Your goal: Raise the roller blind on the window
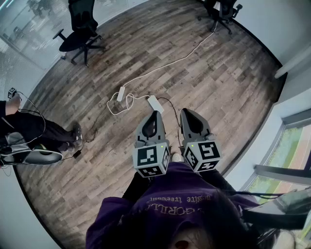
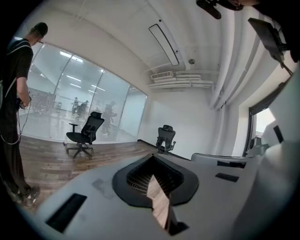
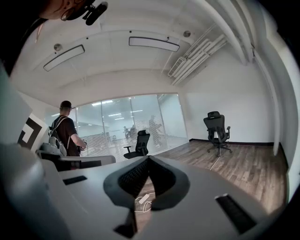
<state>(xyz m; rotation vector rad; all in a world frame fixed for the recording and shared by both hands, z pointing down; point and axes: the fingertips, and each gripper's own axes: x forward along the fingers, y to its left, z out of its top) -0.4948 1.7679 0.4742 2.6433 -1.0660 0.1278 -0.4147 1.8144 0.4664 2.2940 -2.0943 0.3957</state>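
Observation:
In the head view both grippers are held side by side in front of my body, over the wooden floor. The left gripper [image 1: 155,115] and the right gripper [image 1: 186,112] are both shut, tips meeting, with nothing between them. Each gripper's own view shows the same: the left gripper [image 2: 152,157] and the right gripper [image 3: 147,157] have their dark pads closed together and empty. The window [image 1: 290,146] lies at the right, away from both grippers. A grey strip [image 1: 297,117] crosses its top; I cannot tell whether it is the blind. The left gripper view catches a bright piece of the window [image 2: 262,118] at its right.
A white power strip [image 1: 155,103] and looping cables [image 1: 121,99] lie on the floor just ahead of the grippers. A black office chair [image 1: 80,34] stands far left, another [image 1: 221,12] at the top. A person [image 1: 29,131] stands at the left. A glass wall [image 3: 126,122] closes the far side.

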